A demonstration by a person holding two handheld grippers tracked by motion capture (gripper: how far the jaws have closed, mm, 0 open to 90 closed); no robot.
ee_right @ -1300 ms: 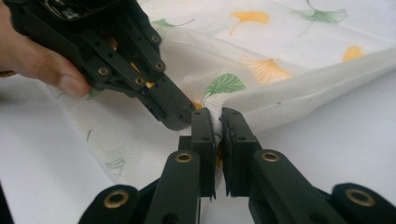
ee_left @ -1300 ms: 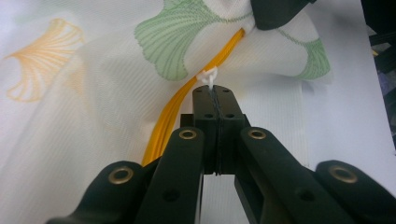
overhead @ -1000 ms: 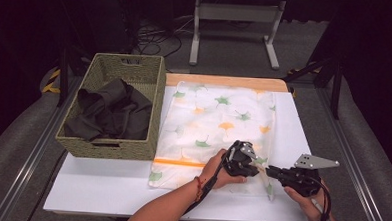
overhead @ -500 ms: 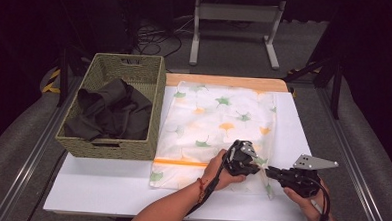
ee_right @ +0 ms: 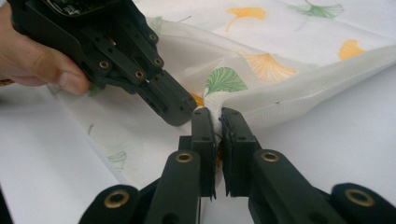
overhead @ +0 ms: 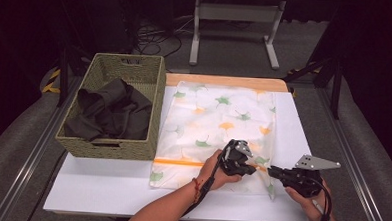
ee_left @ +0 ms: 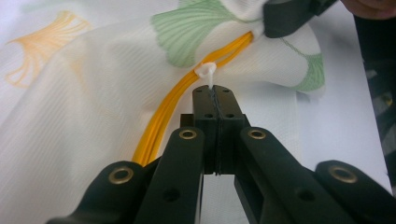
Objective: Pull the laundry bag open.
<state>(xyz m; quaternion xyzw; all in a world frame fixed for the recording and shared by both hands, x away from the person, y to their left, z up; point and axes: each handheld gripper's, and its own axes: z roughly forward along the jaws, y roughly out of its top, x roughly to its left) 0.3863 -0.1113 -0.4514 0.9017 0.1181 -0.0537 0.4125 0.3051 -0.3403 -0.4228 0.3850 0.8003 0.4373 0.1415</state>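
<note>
A white fabric storage bag [overhead: 223, 131] printed with green and orange ginkgo leaves lies flat on the white counter [overhead: 105, 186], just right of a woven basket [overhead: 115, 109] holding dark clothing [overhead: 111, 114]. An orange zipper [ee_left: 163, 121] runs across the bag's near end. The left tool [ee_left: 214, 91] is clamped tight on the small white zipper pull [ee_left: 206, 71]. The right tool [ee_right: 218, 116], just beside it at the bag's near right corner, pinches a raised fold of the bag's fabric edge between its nearly closed jaws.
</note>
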